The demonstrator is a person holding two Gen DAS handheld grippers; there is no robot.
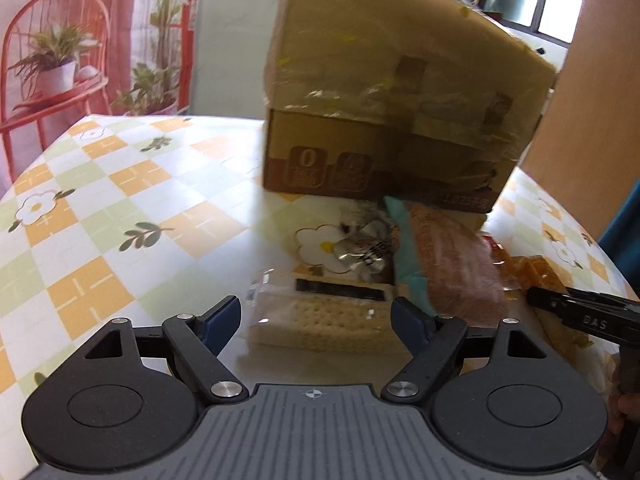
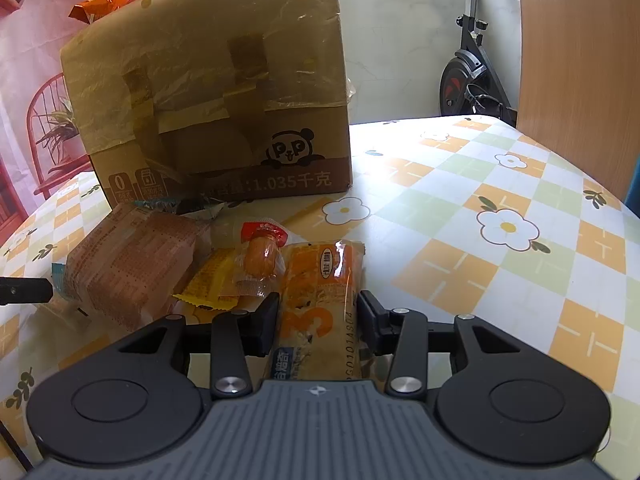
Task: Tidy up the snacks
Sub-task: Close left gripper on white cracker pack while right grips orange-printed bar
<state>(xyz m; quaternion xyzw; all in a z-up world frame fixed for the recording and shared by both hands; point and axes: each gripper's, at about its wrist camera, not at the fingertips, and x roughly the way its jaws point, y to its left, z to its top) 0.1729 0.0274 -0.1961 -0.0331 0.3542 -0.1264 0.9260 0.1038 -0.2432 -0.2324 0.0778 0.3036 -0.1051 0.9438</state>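
While the left gripper (image 1: 316,316) hangs with its fingers wide apart, the clear cracker pack (image 1: 320,320) lies low in the middle, right between them, its long side running left to right, no pad touching. In the right wrist view, the right gripper (image 2: 318,316) squeezes the orange snack bar (image 2: 320,304), which points away toward the cardboard box (image 2: 208,92) up top.

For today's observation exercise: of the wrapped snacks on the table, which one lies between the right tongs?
The long orange-printed packet, lengthwise between the right tongs. The brown bread pack and small yellow packet lie off to its left.
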